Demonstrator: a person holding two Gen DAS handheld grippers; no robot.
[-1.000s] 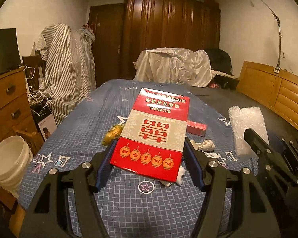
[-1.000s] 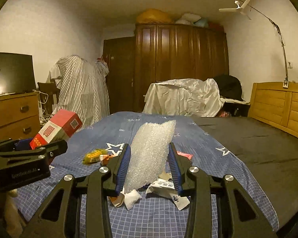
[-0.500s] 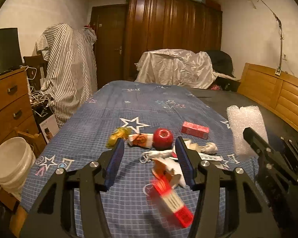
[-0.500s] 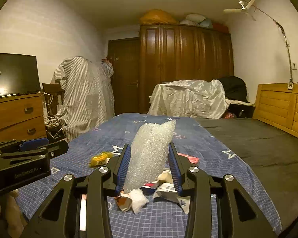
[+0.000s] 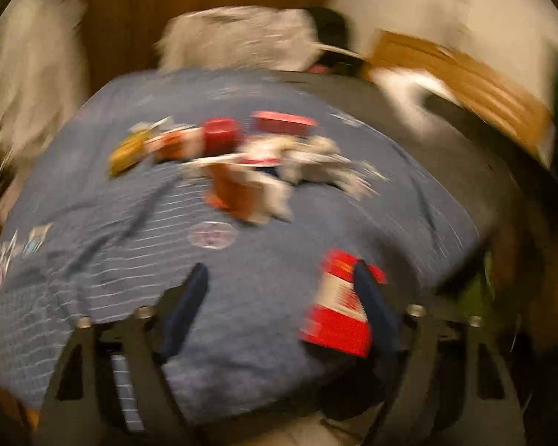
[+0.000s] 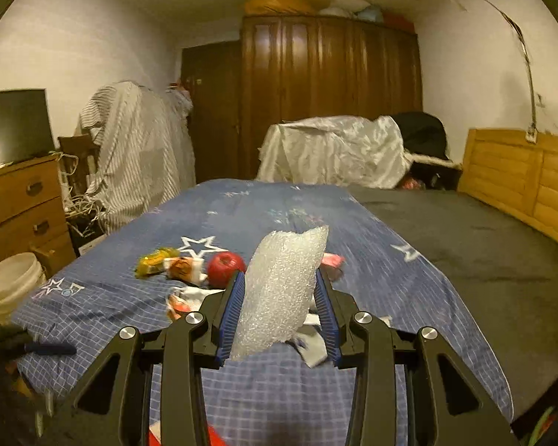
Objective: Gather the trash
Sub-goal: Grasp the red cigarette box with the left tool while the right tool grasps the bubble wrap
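My right gripper point(image 6: 279, 297) is shut on a sheet of clear bubble wrap point(image 6: 282, 282) and holds it above the bed. My left gripper point(image 5: 282, 286) is open and empty; its view is badly blurred. A red and white box point(image 5: 338, 312) lies on the blue sheet by the left gripper's right finger point(image 5: 372, 297), near the bed's front edge. A pile of trash lies further along the bed: a yellow wrapper point(image 6: 154, 260), an orange wrapper point(image 6: 182, 267), a red apple point(image 6: 225, 267), white paper scraps point(image 6: 308, 342) and a small red box point(image 5: 282, 122).
The bed point(image 6: 93, 304) has a blue checked sheet with stars and a dark blanket point(image 6: 483, 260) on its right half. A white bucket point(image 6: 11, 286) and wooden drawers point(image 6: 18, 208) stand left. A wooden headboard point(image 6: 520, 174) is right; a wardrobe point(image 6: 327, 93) stands behind.
My left gripper let go of the red and white box, which fell onto the bed's front edge. The left gripper opened wider and is swinging fast. The right gripper still holds the bubble wrap.
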